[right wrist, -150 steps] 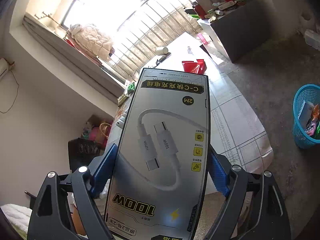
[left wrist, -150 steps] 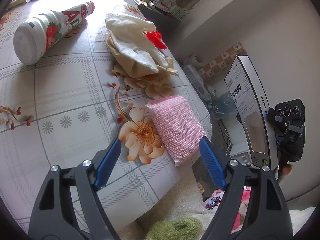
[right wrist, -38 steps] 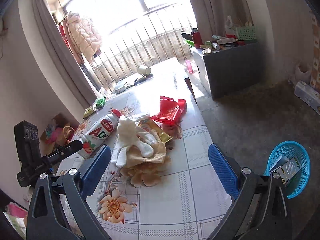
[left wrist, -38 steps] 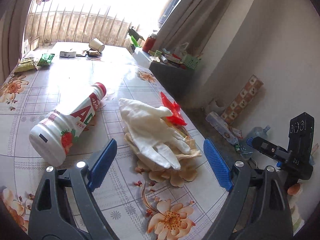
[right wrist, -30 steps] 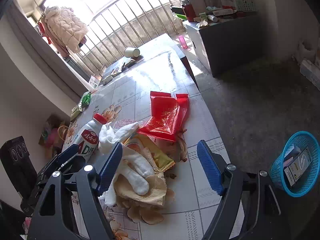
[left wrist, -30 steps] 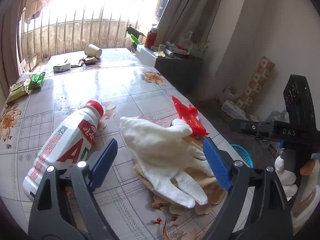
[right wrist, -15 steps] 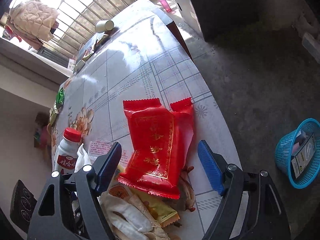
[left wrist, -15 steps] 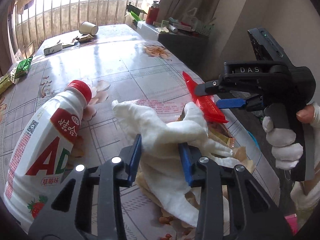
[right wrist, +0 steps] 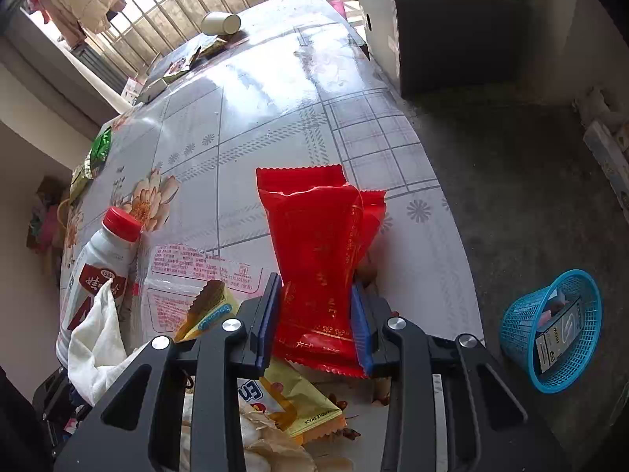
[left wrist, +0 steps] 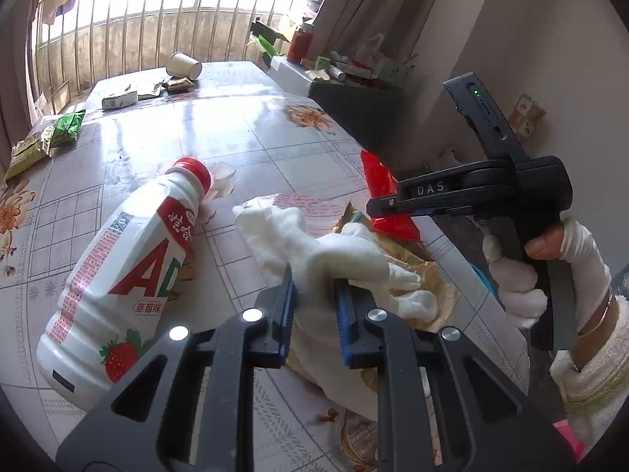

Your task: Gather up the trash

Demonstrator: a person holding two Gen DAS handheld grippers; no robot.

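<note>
Two grippers work the same heap of litter at the near end of the bench [right wrist: 275, 126], which is covered by a flower-printed cloth. The left gripper [left wrist: 314, 295] has just been closing, and its blue pads now pinch a fold of the white glove [left wrist: 338, 259] that lies draped over crumpled golden wrappers. The right gripper [right wrist: 316, 306] has likewise just been closing; its pads squeeze the lower part of the red snack packet [right wrist: 318, 236], whose serrated top end points away across the bench. In the left wrist view that gripper is held by a hand [left wrist: 550, 271] in a white glove, with the red packet caught at its tip. Just beside the heap lies a white strawberry-milk bottle [left wrist: 118, 275] with a red cap, on its side. A yellow noodle-snack wrapper [right wrist: 298, 405] sits under the red packet. On the floor beyond the bench edge stands a blue mesh basket [right wrist: 523, 338] already holding a box. A paper cup [right wrist: 220, 23] lies tipped at the far end.
</note>
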